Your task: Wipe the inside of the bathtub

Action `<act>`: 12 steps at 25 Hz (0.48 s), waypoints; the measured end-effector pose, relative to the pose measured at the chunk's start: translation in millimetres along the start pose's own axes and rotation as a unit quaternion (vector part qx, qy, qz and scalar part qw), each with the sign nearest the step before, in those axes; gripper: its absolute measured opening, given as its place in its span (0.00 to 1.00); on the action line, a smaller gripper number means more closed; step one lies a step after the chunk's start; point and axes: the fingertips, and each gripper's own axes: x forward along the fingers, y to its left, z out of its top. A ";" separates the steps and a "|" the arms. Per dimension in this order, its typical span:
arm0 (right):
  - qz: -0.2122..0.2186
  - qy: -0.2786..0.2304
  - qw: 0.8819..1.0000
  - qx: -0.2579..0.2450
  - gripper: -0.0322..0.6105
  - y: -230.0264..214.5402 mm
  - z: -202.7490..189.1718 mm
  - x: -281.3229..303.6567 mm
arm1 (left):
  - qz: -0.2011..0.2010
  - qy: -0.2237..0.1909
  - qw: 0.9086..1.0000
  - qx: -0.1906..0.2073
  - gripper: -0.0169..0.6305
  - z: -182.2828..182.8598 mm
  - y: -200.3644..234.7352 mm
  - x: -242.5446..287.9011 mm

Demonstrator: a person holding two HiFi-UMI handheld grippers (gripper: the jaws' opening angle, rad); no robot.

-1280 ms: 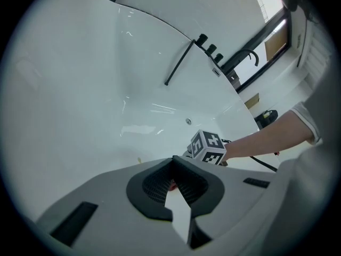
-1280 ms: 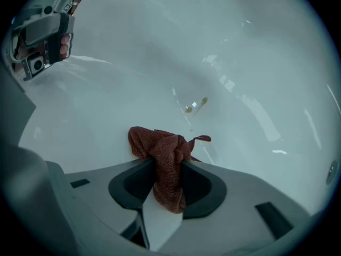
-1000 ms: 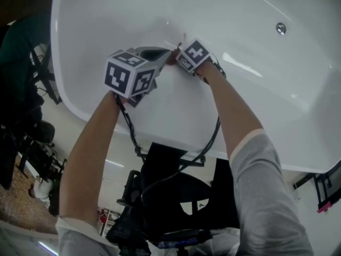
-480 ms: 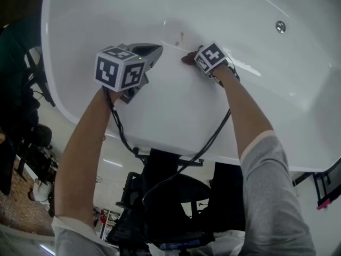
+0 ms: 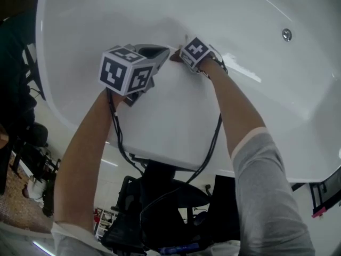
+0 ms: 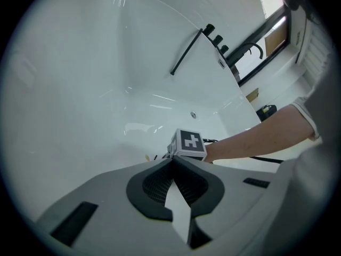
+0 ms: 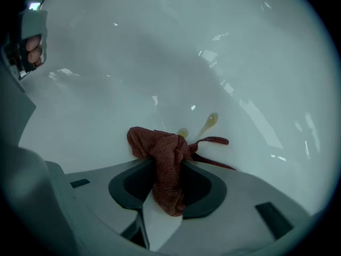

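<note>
Right tongs tight around crumpled rust-red cloth against glossy white bathtub, left tongs together, empty.

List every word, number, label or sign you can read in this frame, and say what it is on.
None can be read.
Left cube, right cube: only black-and-white square markers, no letters or digits.
Tub: no print visible.
Clutter below the tub: too small to read.
</note>
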 end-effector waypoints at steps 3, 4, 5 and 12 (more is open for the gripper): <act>0.016 0.005 1.000 -0.014 0.26 6.1 17.4 11.3 | 0.000 0.003 1.000 0.002 0.04 -4.8 6.3 1.3; 0.023 0.002 1.000 -0.019 0.26 7.7 21.2 13.5 | 0.000 0.003 1.000 0.002 0.04 -5.5 7.7 1.8; 0.032 -0.001 0.999 -0.020 0.26 9.5 23.0 14.7 | 0.000 0.003 1.000 0.001 0.04 -5.6 8.2 2.5; 0.025 -0.013 0.999 0.030 0.26 -13.5 -5.1 6.2 | -0.007 0.003 1.000 0.001 0.04 -1.6 3.9 5.9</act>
